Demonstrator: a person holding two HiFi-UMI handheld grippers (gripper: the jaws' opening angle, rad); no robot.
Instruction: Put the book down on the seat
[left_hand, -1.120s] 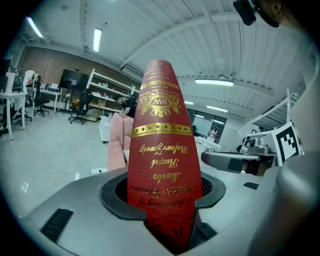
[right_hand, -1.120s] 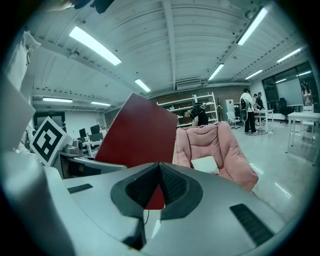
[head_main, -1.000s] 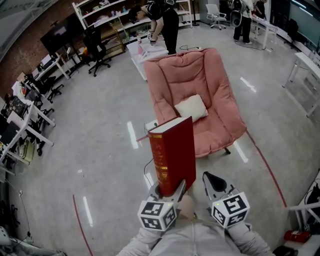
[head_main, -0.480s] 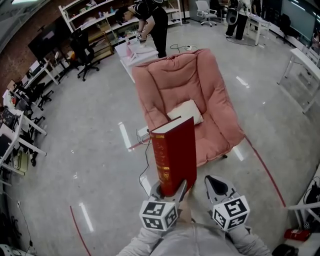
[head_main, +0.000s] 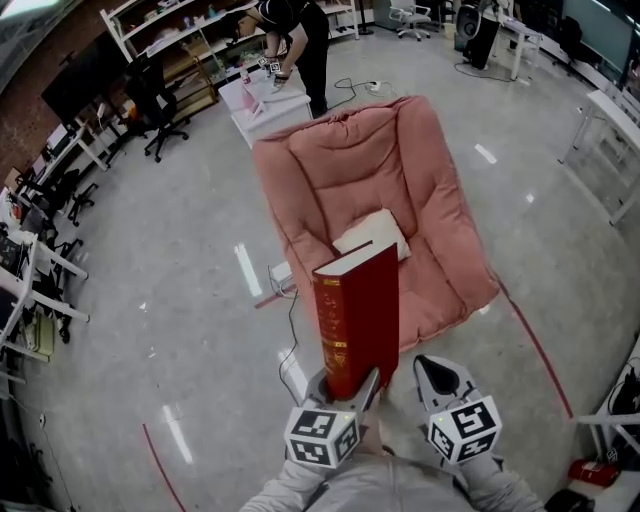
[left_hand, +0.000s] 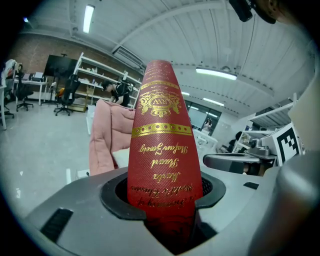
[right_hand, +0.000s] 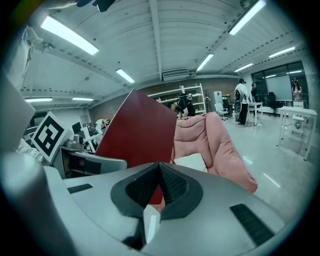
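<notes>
Red cloth and gilt lettering mark the hardback book (head_main: 358, 318), which in the head view stands upright just short of the pink armchair (head_main: 345, 165). The left gripper (head_main: 345, 385) holds it only at its bottom end, a white cushion (head_main: 372, 232) lies on the armchair's seat, and the right gripper (head_main: 432, 365) hangs equally short of the armchair. The left gripper view shows jaws clamped on the spine's foot, so the long book could swing or slip once tilted. The right gripper view shows jaws together and empty, lending no support. Set on the cushion or the armchair's sloping front edge, the book may slide off.
</notes>
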